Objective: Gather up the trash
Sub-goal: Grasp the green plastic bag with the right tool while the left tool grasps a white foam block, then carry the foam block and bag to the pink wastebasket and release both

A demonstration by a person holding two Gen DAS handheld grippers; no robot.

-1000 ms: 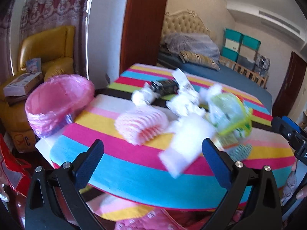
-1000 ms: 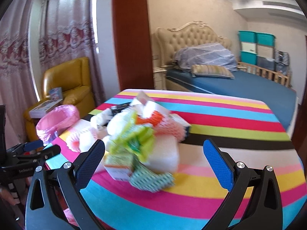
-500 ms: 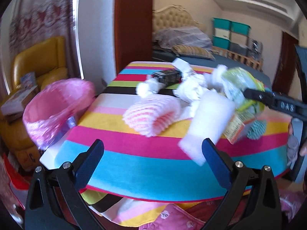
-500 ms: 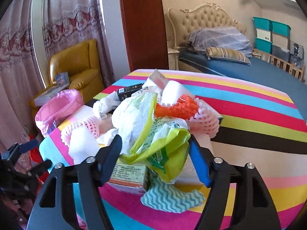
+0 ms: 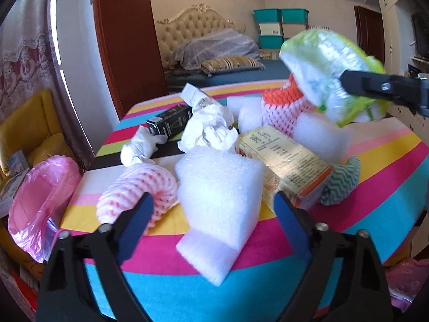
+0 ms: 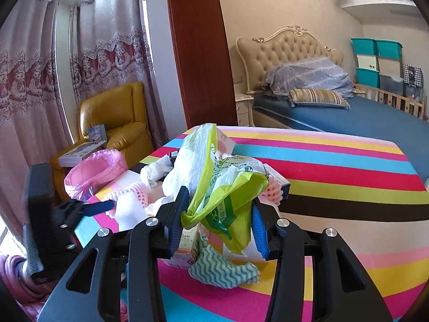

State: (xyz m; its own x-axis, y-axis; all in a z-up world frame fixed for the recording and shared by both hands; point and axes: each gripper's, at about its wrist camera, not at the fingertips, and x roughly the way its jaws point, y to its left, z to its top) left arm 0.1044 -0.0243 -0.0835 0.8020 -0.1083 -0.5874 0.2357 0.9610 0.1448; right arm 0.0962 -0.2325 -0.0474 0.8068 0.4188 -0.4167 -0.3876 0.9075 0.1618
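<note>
Trash lies piled on a striped table (image 5: 375, 161). My right gripper (image 6: 217, 222) is shut on a green and white plastic bag (image 6: 214, 185) and holds it lifted above the pile; the bag also shows in the left wrist view (image 5: 324, 64). My left gripper (image 5: 214, 209) is open around a white foam block (image 5: 219, 196), with its fingers either side and apart from it. A pink foam net (image 5: 136, 190), crumpled white paper (image 5: 209, 128), a black box (image 5: 169, 120), a yellow carton (image 5: 287, 161) and a green wavy cloth (image 6: 222, 268) lie around.
A bin lined with a pink bag (image 5: 37, 201) stands at the table's left edge, also seen in the right wrist view (image 6: 93, 169). A yellow armchair (image 6: 118, 118) is behind it. A bed (image 6: 362, 118) lies beyond the table.
My right gripper closed on the green and white bag and lifted it. My left gripper moved in and narrowed around the white foam block.
</note>
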